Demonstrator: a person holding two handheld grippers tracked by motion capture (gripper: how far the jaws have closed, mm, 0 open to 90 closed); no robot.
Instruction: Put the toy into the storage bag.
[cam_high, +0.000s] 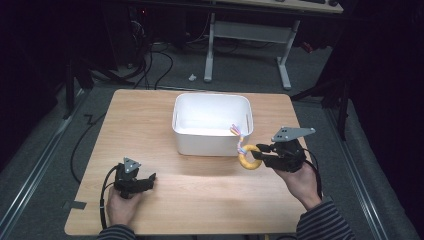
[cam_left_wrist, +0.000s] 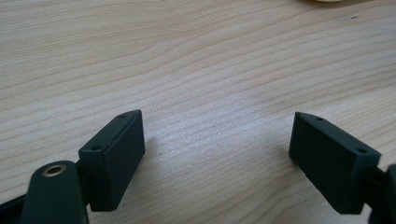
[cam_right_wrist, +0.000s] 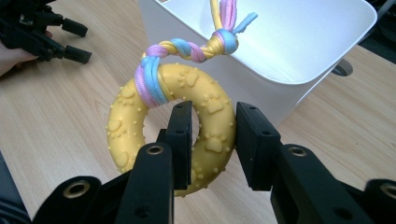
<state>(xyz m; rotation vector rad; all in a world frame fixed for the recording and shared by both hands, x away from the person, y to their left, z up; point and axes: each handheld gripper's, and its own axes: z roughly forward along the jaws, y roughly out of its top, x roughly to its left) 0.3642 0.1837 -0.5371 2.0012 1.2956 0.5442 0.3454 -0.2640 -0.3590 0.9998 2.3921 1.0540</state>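
Note:
A yellow rubber ring toy (cam_right_wrist: 135, 126) with paw prints and a pink, blue and yellow braided rope (cam_right_wrist: 187, 49) is clamped in my right gripper (cam_right_wrist: 214, 140); one jaw passes through the ring's hole, the other presses its outer side. In the high view the ring toy (cam_high: 248, 156) hangs lifted beside the front right corner of the white bin (cam_high: 212, 142), with the right gripper (cam_high: 261, 153) to its right. My left gripper (cam_high: 150, 180) rests low at the table's front left, its jaws wide apart; the left gripper (cam_left_wrist: 217, 154) has bare wood between its pads.
The wooden table (cam_high: 150, 120) has free room left of and in front of the bin. The bin's inside looks bare. Beyond the table are a white desk frame (cam_high: 245, 30) and cables on the grey floor.

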